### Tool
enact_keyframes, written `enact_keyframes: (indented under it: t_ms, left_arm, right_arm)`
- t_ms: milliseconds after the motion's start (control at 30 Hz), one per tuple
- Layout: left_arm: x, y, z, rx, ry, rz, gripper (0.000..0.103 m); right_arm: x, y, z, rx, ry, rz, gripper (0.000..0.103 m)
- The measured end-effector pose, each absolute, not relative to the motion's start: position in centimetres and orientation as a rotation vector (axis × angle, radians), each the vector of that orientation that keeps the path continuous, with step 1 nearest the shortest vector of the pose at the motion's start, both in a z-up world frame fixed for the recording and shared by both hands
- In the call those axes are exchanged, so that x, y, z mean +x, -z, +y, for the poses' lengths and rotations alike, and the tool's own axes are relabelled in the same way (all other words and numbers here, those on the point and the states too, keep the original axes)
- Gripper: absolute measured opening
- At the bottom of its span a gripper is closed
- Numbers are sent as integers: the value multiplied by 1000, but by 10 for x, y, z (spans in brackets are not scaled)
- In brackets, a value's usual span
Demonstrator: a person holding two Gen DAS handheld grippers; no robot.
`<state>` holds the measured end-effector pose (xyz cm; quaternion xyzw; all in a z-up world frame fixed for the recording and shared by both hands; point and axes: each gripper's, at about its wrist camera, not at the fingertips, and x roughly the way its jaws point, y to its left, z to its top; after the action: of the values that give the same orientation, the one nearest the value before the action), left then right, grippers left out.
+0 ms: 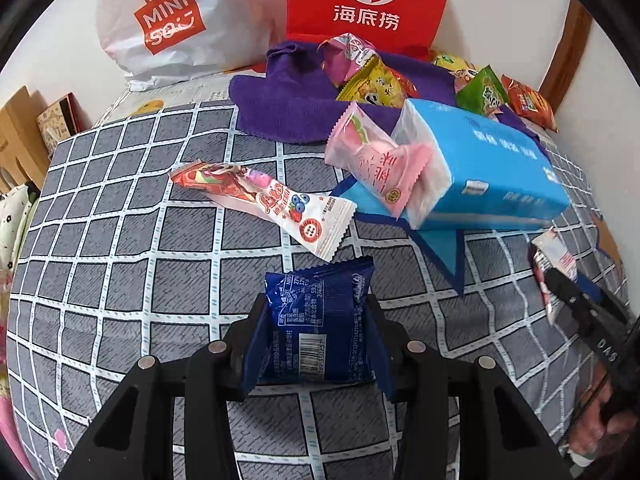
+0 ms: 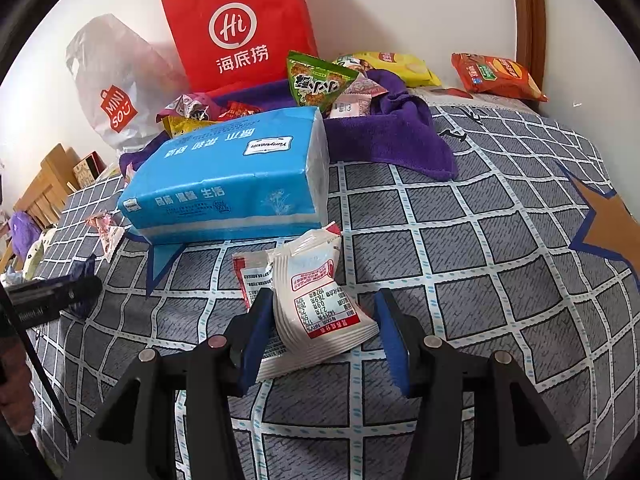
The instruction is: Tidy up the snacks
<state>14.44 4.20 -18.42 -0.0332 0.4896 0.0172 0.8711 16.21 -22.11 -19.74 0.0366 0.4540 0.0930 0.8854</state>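
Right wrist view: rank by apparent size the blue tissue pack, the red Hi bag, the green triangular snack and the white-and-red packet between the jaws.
1. blue tissue pack
2. red Hi bag, close behind, though farther off
3. white-and-red packet, enlarged by nearness
4. green triangular snack

dark blue snack packet (image 1: 318, 320) upright; white-red packets (image 2: 320, 300) on checked bedspread (image 2: 480, 240)

Lower edge of blue snack packet (image 1: 316, 320) hidden between pads. Print on tissue pack (image 2: 232, 176) too small to be read. Hand (image 1: 596, 420) cut by right edge. Second white sachet (image 2: 252, 272) possibly half covered by front one.
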Motion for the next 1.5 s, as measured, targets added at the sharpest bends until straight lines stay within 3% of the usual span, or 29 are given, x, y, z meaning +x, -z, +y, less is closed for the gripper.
enact_keyframes:
  t_ms: [300,533,833,1167,1400,1500]
  left_arm:
    - [139,191,34,-23,-62,883,46]
    - [138,191,36,-37,-61,880,46]
    - [139,193,37,-68,-35,877,48]
    - [139,193,37,-57,-17,882,55]
    - [138,193,38,-65,-16,878,54]
    - [136,192,40,-78,-19,871,46]
  right_arm:
    - [163,198,-216,36,-182,949,53]
    - [164,199,-215,33,-186,950,56]
    - [165,199,-215,42,-216,952,66]
    - [165,199,-215,44,-214,951,66]
    - [164,199,-218,66,-224,948,66]
    - [164,199,-219,71,-220,946,63]
